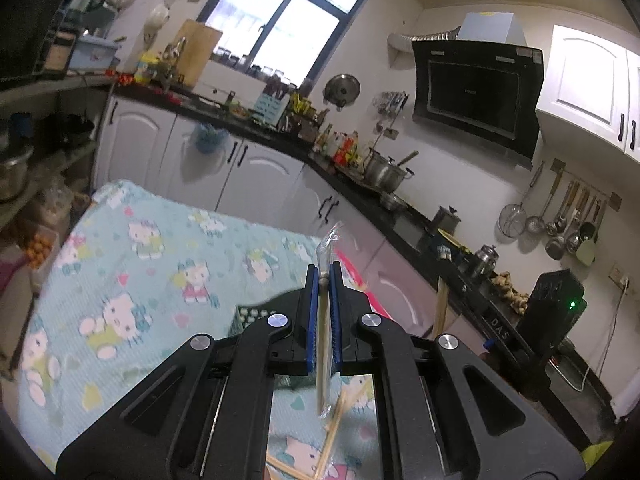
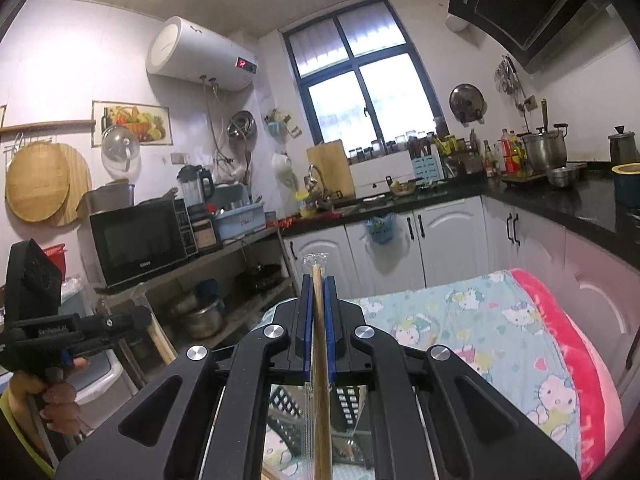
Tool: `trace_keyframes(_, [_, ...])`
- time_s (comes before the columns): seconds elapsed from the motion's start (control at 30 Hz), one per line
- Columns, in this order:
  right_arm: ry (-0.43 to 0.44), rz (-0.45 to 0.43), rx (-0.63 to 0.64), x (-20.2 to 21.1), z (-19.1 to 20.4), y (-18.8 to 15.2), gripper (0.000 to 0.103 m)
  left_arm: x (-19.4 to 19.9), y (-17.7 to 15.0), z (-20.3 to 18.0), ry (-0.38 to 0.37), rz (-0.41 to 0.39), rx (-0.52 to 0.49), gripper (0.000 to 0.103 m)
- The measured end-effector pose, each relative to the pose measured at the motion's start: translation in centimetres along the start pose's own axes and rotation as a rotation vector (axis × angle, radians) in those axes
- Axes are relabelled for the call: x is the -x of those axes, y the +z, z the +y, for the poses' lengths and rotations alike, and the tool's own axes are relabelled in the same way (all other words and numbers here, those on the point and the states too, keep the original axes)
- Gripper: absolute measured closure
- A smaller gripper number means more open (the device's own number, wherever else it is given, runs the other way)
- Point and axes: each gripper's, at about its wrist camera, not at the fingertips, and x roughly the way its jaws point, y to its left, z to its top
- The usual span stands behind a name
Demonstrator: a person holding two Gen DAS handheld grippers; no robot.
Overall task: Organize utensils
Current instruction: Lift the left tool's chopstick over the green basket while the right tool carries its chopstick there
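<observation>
My left gripper (image 1: 324,270) is shut on a pair of wooden chopsticks in a clear plastic sleeve (image 1: 325,344), held upright above the table. My right gripper (image 2: 317,280) is shut on another sleeved pair of wooden chopsticks (image 2: 319,380), also lifted. A dark slotted basket (image 1: 250,316) sits on the table under the left gripper; it also shows below the right gripper (image 2: 344,404). Loose wooden chopsticks (image 1: 332,440) lie on the cloth near the left gripper's base. The left gripper and the hand holding it show at the left of the right wrist view (image 2: 60,344).
The table is covered by a light blue cartoon-cat cloth (image 1: 132,280) with a pink blanket edge (image 2: 576,352). White cabinets under a black counter (image 1: 360,196) with pots and bottles run behind. A microwave (image 2: 140,240) stands on a shelf at left.
</observation>
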Motion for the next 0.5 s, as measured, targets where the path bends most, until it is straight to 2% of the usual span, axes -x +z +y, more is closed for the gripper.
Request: trace_keyframes(0.5, [-0.003,-0.065,0.083,-3.2,0.4,2.7,0.097,-0.4,4.4,-1.1,0.086,-0.109,-0.092,0.100])
